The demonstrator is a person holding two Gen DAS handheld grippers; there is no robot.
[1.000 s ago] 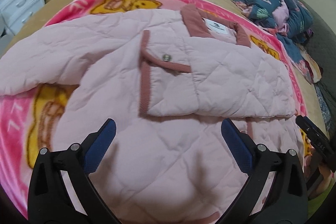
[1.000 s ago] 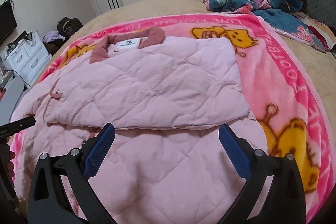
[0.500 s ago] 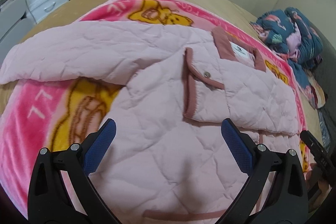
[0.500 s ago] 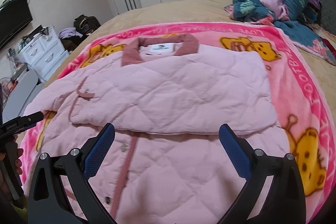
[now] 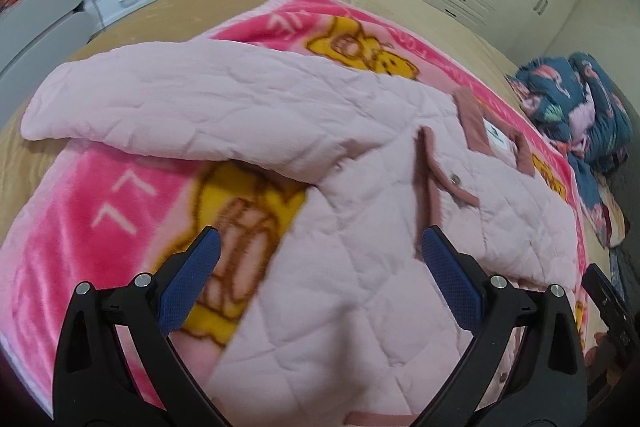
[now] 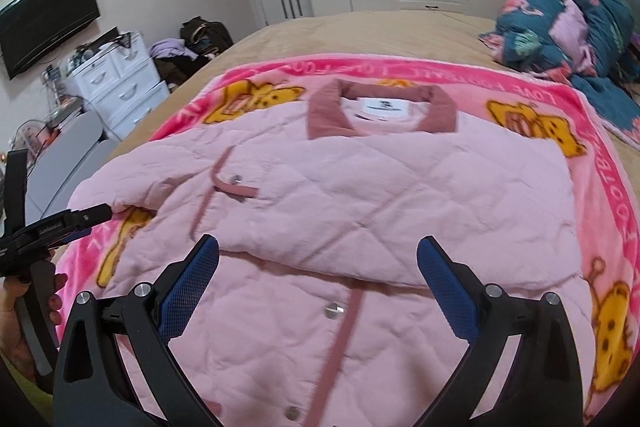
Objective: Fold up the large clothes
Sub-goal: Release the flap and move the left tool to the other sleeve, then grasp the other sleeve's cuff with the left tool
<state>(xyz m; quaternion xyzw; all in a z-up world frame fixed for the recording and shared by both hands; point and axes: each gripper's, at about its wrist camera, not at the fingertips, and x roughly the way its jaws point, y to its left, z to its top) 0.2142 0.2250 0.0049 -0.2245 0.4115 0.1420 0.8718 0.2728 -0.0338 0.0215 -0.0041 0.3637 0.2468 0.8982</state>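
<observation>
While the pink quilted jacket [image 6: 360,211] is spread on the pink blanket [image 6: 600,195] ahead of both, the left gripper [image 5: 318,277] and right gripper [image 6: 318,277] are held wide apart above it, nothing being gripped; one sleeve [image 5: 180,111] is stretched out ahead-left of the left gripper.

Ahead of your right jaws lies the pale pink quilted jacket [image 6: 360,195], front side up on the bed, with a dusty-rose collar [image 6: 382,111] at its far end and a white label inside it. One side is already folded across the chest, its lower edge running straight between your right jaws, while the rose placket with metal snaps [image 6: 334,309] runs down toward you just inside them. Ahead of your left jaws and off to their left, the other sleeve [image 5: 192,107] stretches outward, unfolded, and the jacket's body sits between those jaws.
</observation>
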